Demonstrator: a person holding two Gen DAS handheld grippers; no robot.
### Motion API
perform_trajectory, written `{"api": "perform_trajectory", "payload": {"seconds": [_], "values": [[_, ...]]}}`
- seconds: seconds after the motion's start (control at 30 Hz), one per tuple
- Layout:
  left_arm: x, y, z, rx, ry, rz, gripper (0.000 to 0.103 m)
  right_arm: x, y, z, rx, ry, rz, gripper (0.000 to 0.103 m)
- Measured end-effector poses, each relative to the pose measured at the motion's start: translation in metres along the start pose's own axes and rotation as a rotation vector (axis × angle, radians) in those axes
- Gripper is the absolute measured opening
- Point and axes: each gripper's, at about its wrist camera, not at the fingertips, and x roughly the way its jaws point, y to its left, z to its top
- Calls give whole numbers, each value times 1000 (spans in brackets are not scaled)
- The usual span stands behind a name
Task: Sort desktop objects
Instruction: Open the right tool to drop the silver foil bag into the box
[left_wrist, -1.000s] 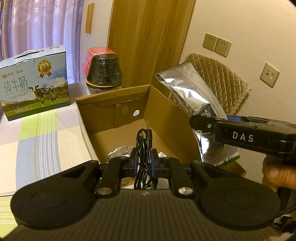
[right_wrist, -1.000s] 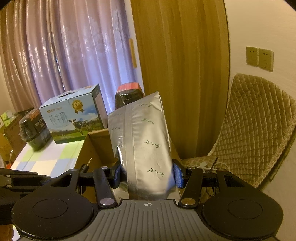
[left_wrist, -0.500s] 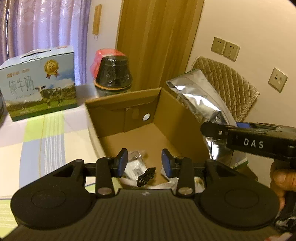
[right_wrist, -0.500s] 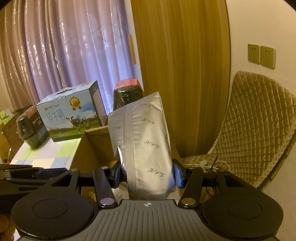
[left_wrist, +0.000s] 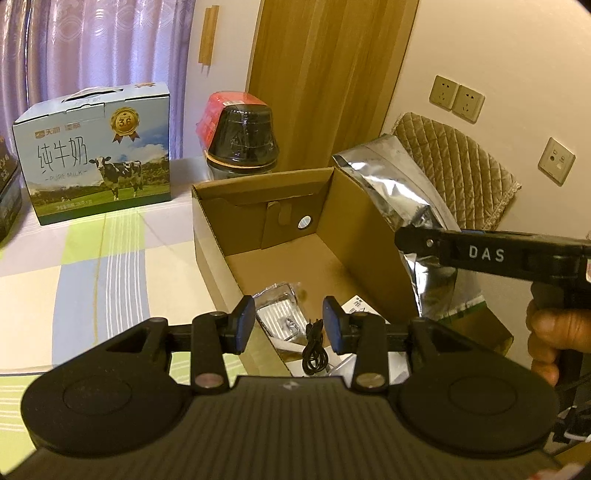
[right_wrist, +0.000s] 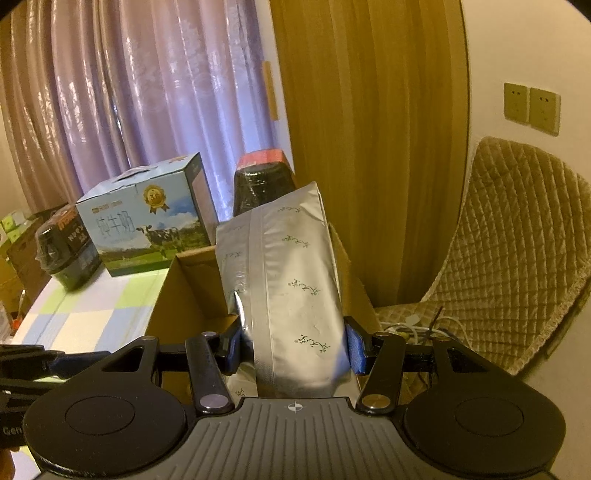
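Left hand-held gripper (left_wrist: 289, 325): spread, nothing between the pads; hovers over the near end of the cardboard box (left_wrist: 373, 236).
Right hand-held gripper (right_wrist: 293, 350): pinching the silver foil pouch (right_wrist: 291, 288) across its lower part; pouch stands tall above the pads.
Pouch position: held over the box's right wall, not yet inside.
Box contents: coiled black cable (left_wrist: 314, 354), a small clear packet (left_wrist: 277, 317) and some white paper on the floor.
Bench (left_wrist: 74, 280): milk carton (left_wrist: 96, 155) and a dark wrapped jar (left_wrist: 242, 138) behind the box.
Risk 1: pouch is top-heavy; a loose pinch could let it pivot and fall outside the wall.
Risk 2: lowered blind, it may catch the wall edge and tip the box.
Risk 3: it may land on the cable.
Risk 4: the two grippers are close; they could collide over the box.
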Motion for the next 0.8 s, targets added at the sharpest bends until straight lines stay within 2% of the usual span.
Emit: {"api": "perform_trajectory", "payload": {"seconds": [0.53, 0.63, 0.8], "values": [[1, 9, 0, -23, -2, 8, 36, 17, 23, 12, -17, -11, 28, 52], [0, 12, 1, -32, -3, 14, 39, 16, 25, 11, -10, -43, 27, 76], [-2, 19, -2, -49, -3, 25, 40, 7, 19, 8, 15, -57, 27, 77]]}}
